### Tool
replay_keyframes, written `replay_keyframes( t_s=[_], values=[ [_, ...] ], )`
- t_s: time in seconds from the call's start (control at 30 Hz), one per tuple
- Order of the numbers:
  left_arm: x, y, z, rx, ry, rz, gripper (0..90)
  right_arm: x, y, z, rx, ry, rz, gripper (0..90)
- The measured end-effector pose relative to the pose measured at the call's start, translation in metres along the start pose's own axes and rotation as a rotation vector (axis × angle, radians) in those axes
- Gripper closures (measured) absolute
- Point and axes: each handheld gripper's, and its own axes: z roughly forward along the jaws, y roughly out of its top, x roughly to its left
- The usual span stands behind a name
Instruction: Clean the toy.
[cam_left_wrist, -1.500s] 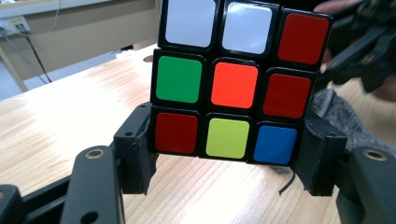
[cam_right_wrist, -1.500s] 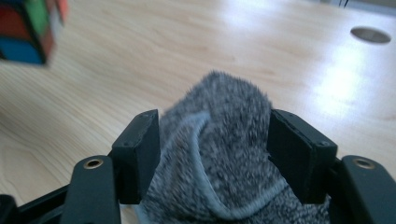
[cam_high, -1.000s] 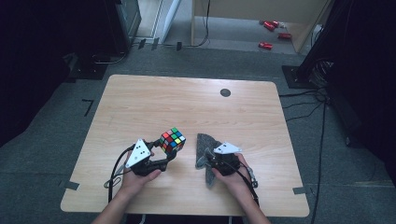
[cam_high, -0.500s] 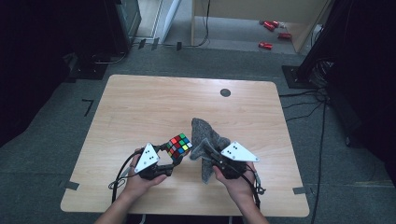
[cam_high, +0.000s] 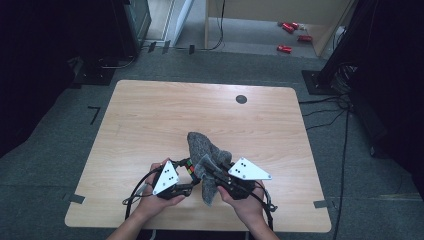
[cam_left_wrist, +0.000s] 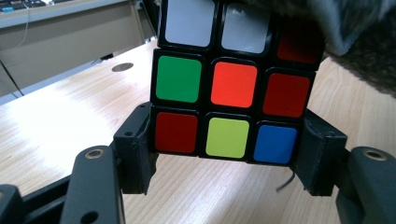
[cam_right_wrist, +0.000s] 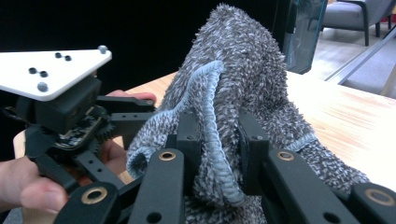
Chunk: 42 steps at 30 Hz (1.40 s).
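left claw (cam_left_wrist: 226, 161) tight on cube (cam_left_wrist: 231, 88); right claw (cam_right_wrist: 218, 158) on cloth (cam_right_wrist: 243, 88)

A light wooden table (cam_high: 150, 115) stands on grey carpet (cam_high: 60, 150). Red things (cam_high: 290, 37) lie on the floor behind the table.

The table (cam_high: 150, 125) is lit evenly from above in the high view, while the surrounding floor is left dim. Glare is seen on the cube (cam_left_wrist: 229, 84) and tabletop in the left gripper view. The cloth (cam_right_wrist: 243, 93) is rendered sharply against black.
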Motion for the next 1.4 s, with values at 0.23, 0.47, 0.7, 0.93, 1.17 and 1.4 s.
replay_keyframes(
  t_s=[0.23,0.47,0.7,0.93,1.17,1.4],
  values=[
    [0.003,0.001,-0.003,-0.009,0.014,-0.006,34.7,-0.013,-0.003,-0.002,0.011,-0.05,0.034,75.5],
    [0.003,-0.001,-0.001,0.014,0.053,0.017,34.7,-0.021,-0.003,-0.005,0.016,-0.085,0.056,75.5],
    [-0.009,0.002,0.003,0.026,0.038,0.069,34.7,0.001,0.004,-0.006,-0.032,-0.002,0.007,75.5],
    [-0.01,0.007,-0.005,-0.023,0.03,0.069,34.8,-0.005,0.0,-0.004,-0.038,-0.002,0.031,75.6],
    [-0.008,0.006,-0.004,-0.025,0.02,0.057,34.8,-0.024,-0.007,-0.006,-0.009,-0.09,0.071,75.6],
    [-0.007,0.003,-0.001,0.004,0.017,0.047,34.8,-0.012,-0.001,-0.011,-0.076,-0.049,0.082,75.4]
  ],
)
